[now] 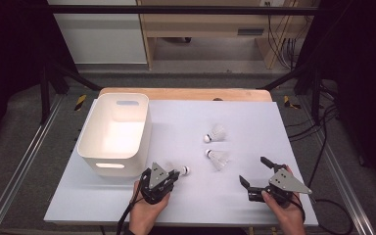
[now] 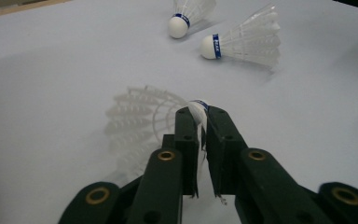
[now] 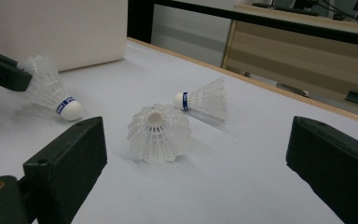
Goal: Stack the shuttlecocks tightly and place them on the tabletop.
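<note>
White shuttlecock [image 2: 140, 122] pinched in left gripper [image 2: 204, 122] — right gripper [image 3: 196, 154] gaping wide.

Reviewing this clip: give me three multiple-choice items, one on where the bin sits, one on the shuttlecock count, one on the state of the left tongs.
1. Where is the white bin?
A. left part of the table
B. right edge
C. on the floor

2. How many shuttlecocks are on the table?
A. two
B. three
C. five

3. The left tongs are:
A. wide open
B. shut on a shuttlecock
C. inside the bin

Key:
1 A, it stands left of the free shuttlecocks.
2 B, two lie free and a held shuttlecock.
3 B, the jaws pinch its feather skirt.
</note>
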The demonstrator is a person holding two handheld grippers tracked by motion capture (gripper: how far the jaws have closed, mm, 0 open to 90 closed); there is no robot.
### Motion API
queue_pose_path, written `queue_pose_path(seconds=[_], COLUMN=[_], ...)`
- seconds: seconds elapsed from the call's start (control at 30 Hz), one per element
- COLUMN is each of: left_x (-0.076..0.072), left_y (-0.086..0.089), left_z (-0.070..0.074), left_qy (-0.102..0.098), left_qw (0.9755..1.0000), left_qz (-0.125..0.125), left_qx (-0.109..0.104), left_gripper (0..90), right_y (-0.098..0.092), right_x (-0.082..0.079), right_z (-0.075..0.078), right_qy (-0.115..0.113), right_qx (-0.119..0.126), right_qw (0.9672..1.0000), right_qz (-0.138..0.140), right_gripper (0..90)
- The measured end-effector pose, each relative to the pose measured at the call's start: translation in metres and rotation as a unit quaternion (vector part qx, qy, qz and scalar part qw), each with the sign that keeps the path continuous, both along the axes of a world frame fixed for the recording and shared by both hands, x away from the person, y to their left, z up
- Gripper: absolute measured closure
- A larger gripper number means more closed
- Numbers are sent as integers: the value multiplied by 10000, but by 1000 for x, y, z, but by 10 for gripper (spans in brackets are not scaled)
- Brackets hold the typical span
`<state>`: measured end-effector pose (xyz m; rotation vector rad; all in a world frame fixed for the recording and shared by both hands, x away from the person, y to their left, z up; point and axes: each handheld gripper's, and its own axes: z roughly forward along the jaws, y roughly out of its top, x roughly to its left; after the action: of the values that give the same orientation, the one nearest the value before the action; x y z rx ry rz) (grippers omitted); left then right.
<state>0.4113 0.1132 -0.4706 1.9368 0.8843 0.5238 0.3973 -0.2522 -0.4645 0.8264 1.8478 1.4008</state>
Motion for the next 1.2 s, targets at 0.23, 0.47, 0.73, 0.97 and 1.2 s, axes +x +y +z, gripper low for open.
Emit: queue_pose_path(seconds=[0.23,0.47,0.73,0.97,1.2], left_x=[-12,-29,-32,-25,-25], left_y=[12,7,-38,-72,-79], left_z=[14,22,16,1,-4], left_qy=[-349,-399,-463,-365,-337], left_qw=[9986,9897,9850,9820,9831], left_qz=[262,-140,-923,-1303,-1424], left_qx=[293,1371,1380,1320,1100], left_gripper=[900,866,675,634,618], right_y=[-1,2,2,1,1], right_x=[0,0,-1,-1,-1], right_z=[0,-1,-1,-1,-2], right_qy=[-1,22,31,72,117], right_qx=[16,-32,-40,-57,-100], right_qw=[10000,10000,10000,10000,9999], right_qz=[9,37,31,40,42], right_gripper=[50,49,46,45,45])
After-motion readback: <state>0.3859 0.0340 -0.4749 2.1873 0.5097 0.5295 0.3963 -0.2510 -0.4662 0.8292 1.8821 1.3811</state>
